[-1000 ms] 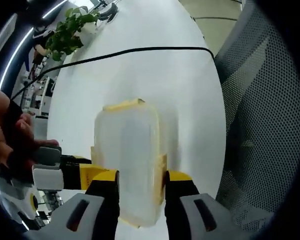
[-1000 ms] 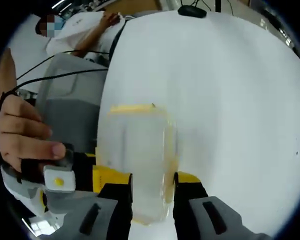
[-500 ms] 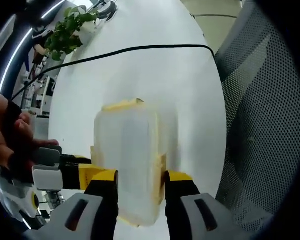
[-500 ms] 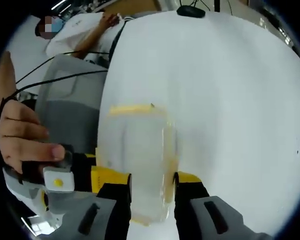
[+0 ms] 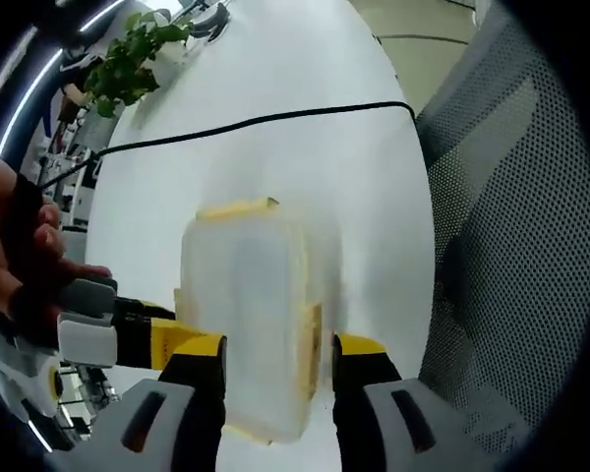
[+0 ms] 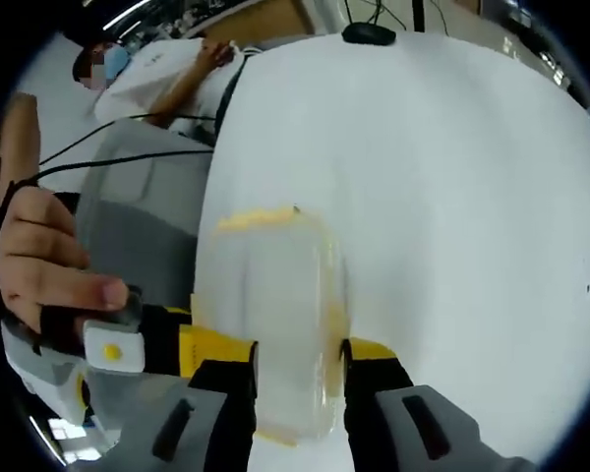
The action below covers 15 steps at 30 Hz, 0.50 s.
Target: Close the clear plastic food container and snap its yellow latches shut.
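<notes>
Jaws of both grippers bracket the container from opposite ends on the white surface point(image 5: 374, 197).
The left gripper point(image 5: 275, 379) and right gripper point(image 6: 297, 379) each have jaws spread just wider than the container point(image 5: 246, 324); actual contact is unclear. Its yellow latches point(image 5: 238, 208) show at the far end. A black cable point(image 5: 265, 120) crosses behind, a plant point(image 5: 128, 61) farther off, a mesh chair point(image 5: 501, 246) beside the surface.

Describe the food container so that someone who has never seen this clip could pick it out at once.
Start from the big white table, crossed by a black cable. Near its edge, between the jaws in both views, stands the clear plastic container. It is see-through and boxy, with yellow latches at its end and side, unlike the leafy plant far behind it.
</notes>
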{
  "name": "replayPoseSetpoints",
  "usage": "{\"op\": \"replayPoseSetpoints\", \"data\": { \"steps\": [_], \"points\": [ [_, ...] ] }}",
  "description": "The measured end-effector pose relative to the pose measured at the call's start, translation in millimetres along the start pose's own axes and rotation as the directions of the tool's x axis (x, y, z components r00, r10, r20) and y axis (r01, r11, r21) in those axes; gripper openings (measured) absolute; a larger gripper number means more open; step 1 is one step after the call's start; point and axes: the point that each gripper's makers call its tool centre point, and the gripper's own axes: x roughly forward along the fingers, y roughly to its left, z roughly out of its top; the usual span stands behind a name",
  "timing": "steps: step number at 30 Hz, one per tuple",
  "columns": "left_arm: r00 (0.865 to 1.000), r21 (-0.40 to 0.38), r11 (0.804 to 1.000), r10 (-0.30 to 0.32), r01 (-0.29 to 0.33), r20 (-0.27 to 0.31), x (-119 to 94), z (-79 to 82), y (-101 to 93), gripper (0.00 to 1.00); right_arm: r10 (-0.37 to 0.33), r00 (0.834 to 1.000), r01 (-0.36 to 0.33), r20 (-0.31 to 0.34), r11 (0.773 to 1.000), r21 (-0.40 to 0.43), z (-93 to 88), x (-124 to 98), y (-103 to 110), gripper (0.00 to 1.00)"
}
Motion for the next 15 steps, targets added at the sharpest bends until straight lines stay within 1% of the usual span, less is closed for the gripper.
{"op": "replayPoseSetpoints", "data": {
  "steps": [1, 3, 4, 6, 7, 8, 10, 11, 12, 13, 14, 15],
  "points": [
    [1.0, -0.004, 1.0, -0.012, 0.012, 0.009, -1, -0.3, -3.3, 0.5, 0.0, 1.0, 0.0, 0.008, 1.0, -0.007, -0.9, -1, 0, 0.33],
    [0.999, -0.04, 0.999, -0.022, 0.024, 0.044, -2, 0.9, -5.6, 0.55, -0.004, 1.0, 0.004, 0.009, 1.0, 0.016, -3.4, -1, 1, 0.33],
    [0.998, -0.036, 0.999, -0.023, 0.025, 0.05, -3, -0.2, -5.5, 0.56, -0.008, 1.0, 0.008, 0.001, 1.0, 0.013, -4.1, -2, 1, 0.32],
    [0.996, -0.017, 0.999, -0.037, 0.038, 0.078, -4, 0.0, -6.8, 0.57, -0.048, 0.999, 0.048, 0.004, 0.998, -0.029, -3.9, -6, -3, 0.32],
    [0.995, -0.021, 0.999, -0.04, 0.042, 0.086, -7, -1.4, -6.4, 0.58, -0.075, 0.997, 0.076, 0.013, 0.997, -0.016, -3.8, -9, -7, 0.32],
    [0.994, -0.028, 0.999, -0.042, 0.045, 0.098, -9, -0.9, -5.8, 0.59, -0.087, 0.996, 0.087, 0.023, 0.996, -0.001, -1.8, -11, -8, 0.33],
    [0.989, -0.058, 0.996, -0.054, 0.062, 0.137, -12, 1.2, -4.8, 0.66, -0.1, 0.993, 0.1, 0.056, 0.995, 0.006, 0.7, -14, -8, 0.35],
    [0.988, -0.071, 0.995, -0.059, 0.069, 0.14, -15, -0.2, -3.4, 0.68, -0.106, 0.992, 0.105, 0.068, 0.994, 0.013, 0.7, -14, -7, 0.36],
    [0.987, -0.082, 0.994, -0.062, 0.075, 0.147, -17, -0.7, -1.9, 0.69, -0.106, 0.992, 0.105, 0.069, 0.994, 0.013, -0.6, -14, -5, 0.38],
    [0.981, -0.1, 0.991, -0.075, 0.094, 0.179, -20, 1.8, -1.1, 0.7, -0.112, 0.991, 0.112, 0.078, 0.994, 0.012, -1.0, -14, -4, 0.39],
    [0.98, -0.107, 0.99, -0.076, 0.096, 0.182, -22, 0.6, 1.0, 0.7, -0.122, 0.989, 0.122, 0.089, 0.993, 0.004, 0.1, -13, -3, 0.4],
    [0.979, -0.107, 0.988, -0.093, 0.113, 0.183, -25, -1.7, 0.6, 0.71, -0.142, 0.985, 0.143, 0.101, 0.99, -0.006, -0.1, -15, -4, 0.41]
  ]
}}
